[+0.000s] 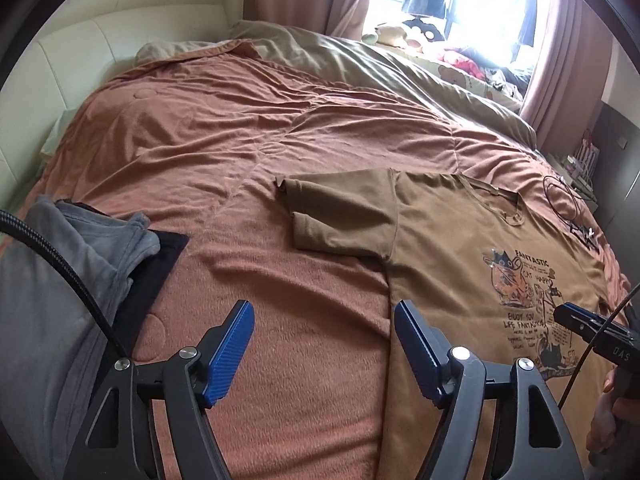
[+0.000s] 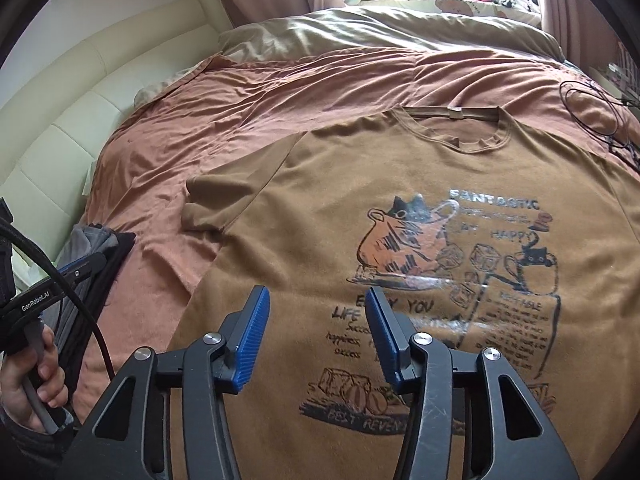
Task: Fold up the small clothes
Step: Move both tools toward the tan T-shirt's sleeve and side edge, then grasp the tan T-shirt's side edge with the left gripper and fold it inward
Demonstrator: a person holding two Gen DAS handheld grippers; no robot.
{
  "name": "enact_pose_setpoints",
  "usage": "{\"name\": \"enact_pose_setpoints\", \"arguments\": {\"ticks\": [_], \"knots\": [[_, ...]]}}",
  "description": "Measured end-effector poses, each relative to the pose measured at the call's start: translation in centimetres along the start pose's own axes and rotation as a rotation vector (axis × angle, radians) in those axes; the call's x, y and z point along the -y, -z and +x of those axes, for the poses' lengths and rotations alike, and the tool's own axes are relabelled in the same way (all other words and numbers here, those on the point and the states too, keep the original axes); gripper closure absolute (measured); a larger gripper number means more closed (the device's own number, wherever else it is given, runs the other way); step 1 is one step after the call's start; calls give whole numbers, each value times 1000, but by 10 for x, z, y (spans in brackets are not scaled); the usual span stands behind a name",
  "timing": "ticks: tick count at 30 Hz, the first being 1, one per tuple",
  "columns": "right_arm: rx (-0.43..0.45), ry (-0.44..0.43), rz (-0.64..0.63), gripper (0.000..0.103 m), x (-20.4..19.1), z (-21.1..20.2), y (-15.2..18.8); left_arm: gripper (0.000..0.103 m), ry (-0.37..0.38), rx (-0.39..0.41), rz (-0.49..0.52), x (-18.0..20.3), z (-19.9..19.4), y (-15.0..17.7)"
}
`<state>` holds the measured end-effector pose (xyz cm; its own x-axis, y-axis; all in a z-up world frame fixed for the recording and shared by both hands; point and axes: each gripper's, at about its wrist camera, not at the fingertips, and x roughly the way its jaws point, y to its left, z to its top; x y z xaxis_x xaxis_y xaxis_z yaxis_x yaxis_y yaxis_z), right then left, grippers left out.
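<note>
A brown T-shirt [image 2: 328, 184] with a cat print lies flat, print up, on the orange bedspread [image 2: 248, 92]; it also shows in the left wrist view [image 1: 440, 232], its left sleeve [image 1: 340, 212] spread out. My left gripper [image 1: 324, 320] is open and empty, above the bedspread at the shirt's left edge. My right gripper [image 2: 316, 304] is open and empty, hovering over the shirt's lower print. The right gripper also shows at the right of the left wrist view [image 1: 576, 320].
Folded grey and black clothes [image 1: 80, 264] lie at the left of the bed. A black cable [image 2: 588, 108] lies on the bedspread at the right. An olive duvet [image 2: 380, 28] and soft toys are at the far end, by the curtains. A cream headboard [image 2: 60, 128] runs along the left.
</note>
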<state>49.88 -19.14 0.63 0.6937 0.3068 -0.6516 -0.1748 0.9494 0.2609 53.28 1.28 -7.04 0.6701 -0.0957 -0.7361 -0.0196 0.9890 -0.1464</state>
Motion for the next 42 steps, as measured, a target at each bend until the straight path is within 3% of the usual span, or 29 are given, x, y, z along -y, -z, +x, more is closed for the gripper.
{"name": "enact_pose_setpoints", "arguments": {"ticks": [3,12,16,23,27,30,34,42], "knots": [[-21,-26,16,63,-1,23,-11,39,2,-20,0,-2,21,-14],[-71,-84,11,75,-20,99,-42,45,-3,-75,-49,-15,89,-50],[-85,-108,16,82,-27,126,-53,56,9,-109,-68,-22,120,-57],[-120,-154,43,93,-35,164,-64,58,6,-153,-91,-25,151,-57],[-131,-179,86,93,-38,180,-70,82,9,-209,-102,-25,168,-51],[-146,-206,110,93,-43,192,-73,93,35,-191,-119,-27,165,-49],[-163,-240,146,93,-47,207,-74,94,94,-117,-164,-35,141,-55],[-192,-274,192,93,-50,233,-71,94,187,-95,-165,-26,116,-68]]}}
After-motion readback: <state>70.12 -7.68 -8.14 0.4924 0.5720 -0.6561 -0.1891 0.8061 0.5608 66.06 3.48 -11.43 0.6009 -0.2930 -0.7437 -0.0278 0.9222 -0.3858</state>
